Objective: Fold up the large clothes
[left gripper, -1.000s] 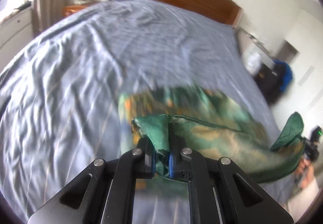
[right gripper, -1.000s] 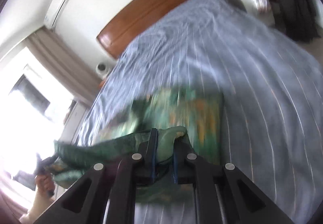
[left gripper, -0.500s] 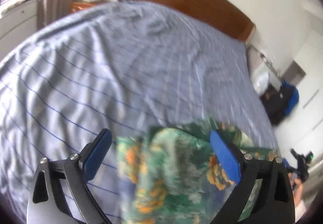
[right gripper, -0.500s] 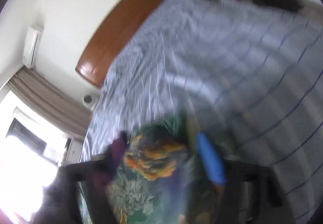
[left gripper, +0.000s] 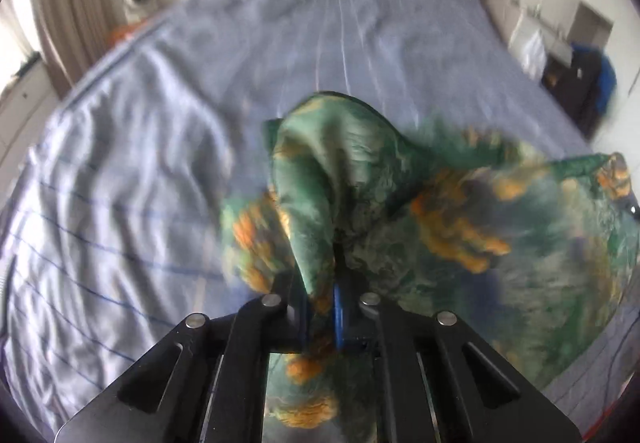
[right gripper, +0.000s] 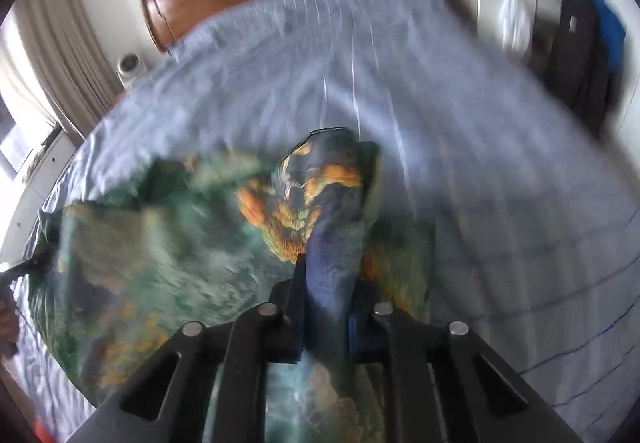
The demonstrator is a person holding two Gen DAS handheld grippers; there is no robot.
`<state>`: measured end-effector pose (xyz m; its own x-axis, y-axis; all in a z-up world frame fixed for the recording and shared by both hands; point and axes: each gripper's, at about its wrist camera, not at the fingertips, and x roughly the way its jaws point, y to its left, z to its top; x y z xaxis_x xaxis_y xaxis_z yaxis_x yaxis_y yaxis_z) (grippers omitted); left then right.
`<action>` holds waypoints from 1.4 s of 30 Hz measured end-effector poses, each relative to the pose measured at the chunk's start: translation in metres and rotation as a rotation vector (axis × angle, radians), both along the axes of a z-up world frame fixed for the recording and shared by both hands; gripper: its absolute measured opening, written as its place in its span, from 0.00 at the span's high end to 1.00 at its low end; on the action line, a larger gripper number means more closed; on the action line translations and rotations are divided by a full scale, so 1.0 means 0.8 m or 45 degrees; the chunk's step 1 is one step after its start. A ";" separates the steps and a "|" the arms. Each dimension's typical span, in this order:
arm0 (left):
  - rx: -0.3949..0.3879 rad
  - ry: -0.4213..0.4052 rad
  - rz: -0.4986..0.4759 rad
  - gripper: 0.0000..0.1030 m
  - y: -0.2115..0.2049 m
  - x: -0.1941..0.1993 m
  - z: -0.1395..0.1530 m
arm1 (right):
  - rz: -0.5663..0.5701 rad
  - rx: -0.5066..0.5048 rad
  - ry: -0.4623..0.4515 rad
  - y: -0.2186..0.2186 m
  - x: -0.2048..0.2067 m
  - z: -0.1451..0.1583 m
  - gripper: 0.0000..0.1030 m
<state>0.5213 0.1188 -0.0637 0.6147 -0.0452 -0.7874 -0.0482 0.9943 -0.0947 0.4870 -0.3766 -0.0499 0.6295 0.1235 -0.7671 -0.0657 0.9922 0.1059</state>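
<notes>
Half a second ago both grippers gaped; now the left gripper [left gripper: 320, 307] and right gripper [right gripper: 326, 307] have their fingers pinched on the green garment [left gripper: 460, 223] (bunched, blurred): thin folds may slip onto the bed [left gripper: 140, 163].

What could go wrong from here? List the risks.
1. Both the left gripper and right gripper pinch only a small bunched tuft of the green floral garment; it may slip out.
2. The cloth hangs crumpled between them over the bed, so a fold could land uneven.

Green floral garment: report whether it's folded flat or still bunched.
Bunched, not folded flat. The green floral garment is pinched in the left claw and the right claw, sagging crumpled above the bed.
</notes>
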 end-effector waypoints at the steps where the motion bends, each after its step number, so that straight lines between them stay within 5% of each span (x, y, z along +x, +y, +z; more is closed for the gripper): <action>1: -0.032 -0.040 0.008 0.93 0.003 -0.002 0.014 | 0.010 -0.018 -0.087 0.003 -0.009 0.025 0.88; 4: 0.020 -0.164 0.066 0.93 0.001 0.007 0.036 | 0.024 -0.025 -0.242 0.008 -0.016 0.072 0.88; 7: 0.067 -0.128 0.148 0.93 0.006 0.045 -0.001 | -0.030 -0.031 -0.274 0.009 0.007 0.071 0.89; 11: 0.038 0.069 0.213 0.90 0.024 0.078 -0.107 | -0.085 -0.068 -0.101 0.007 0.062 -0.018 0.89; 14: 0.102 -0.004 0.187 0.88 0.014 0.072 -0.132 | -0.056 -0.077 0.030 0.010 0.075 -0.095 0.87; 23: 0.176 -0.032 0.196 0.78 0.006 0.068 -0.128 | -0.086 0.071 -0.032 -0.011 0.085 -0.111 0.82; 26: 0.253 -0.027 0.258 0.48 -0.001 0.062 -0.124 | -0.094 0.054 -0.045 -0.004 0.073 -0.110 0.73; 27: 0.290 -0.020 0.296 0.32 -0.001 0.060 -0.121 | -0.102 0.050 -0.046 -0.003 0.069 -0.107 0.66; 29: 0.331 0.002 0.359 0.19 0.002 0.059 -0.114 | -0.116 0.058 -0.042 -0.006 0.062 -0.098 0.46; 30: 0.305 0.002 0.350 0.18 0.006 0.057 -0.107 | -0.116 0.062 -0.050 -0.007 0.057 -0.089 0.32; 33: 0.266 -0.015 0.329 0.15 0.010 0.046 -0.093 | -0.125 0.016 -0.148 -0.007 0.030 -0.056 0.16; 42: 0.306 -0.073 0.229 0.14 -0.031 0.005 -0.046 | -0.092 -0.055 -0.253 -0.008 -0.056 -0.006 0.16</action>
